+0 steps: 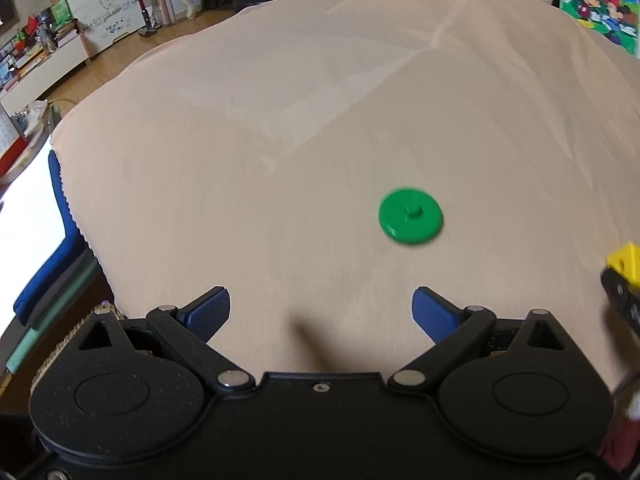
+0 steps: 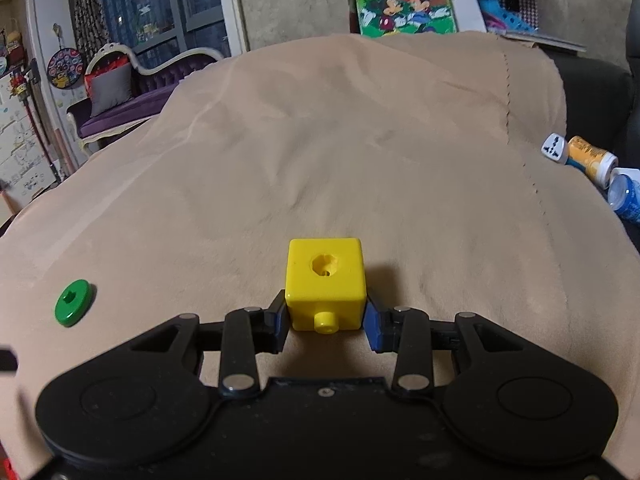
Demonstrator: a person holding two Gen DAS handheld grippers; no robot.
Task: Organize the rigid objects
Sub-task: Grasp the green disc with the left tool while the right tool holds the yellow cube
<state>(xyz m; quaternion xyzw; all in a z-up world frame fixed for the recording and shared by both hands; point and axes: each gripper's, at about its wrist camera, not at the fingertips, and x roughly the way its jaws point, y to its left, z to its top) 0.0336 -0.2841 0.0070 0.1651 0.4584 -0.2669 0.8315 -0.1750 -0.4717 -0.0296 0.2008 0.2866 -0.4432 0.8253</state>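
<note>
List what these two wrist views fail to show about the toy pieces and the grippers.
- Yellow cube: underside and pad-covered sides hidden in the right wrist view; cut by the right edge in the left wrist view.
- Green disc: motion-blurred in the left wrist view; small and far left in the right wrist view.
- Right gripper: only an edge sliver in the left wrist view.

On the tan cloth [image 2: 320,140] there is one green disc [image 2: 75,303] at the left and one yellow cube [image 2: 326,280] near the middle, while two bottles [image 2: 592,159] and one white adapter [image 2: 555,148] lie far right.
</note>
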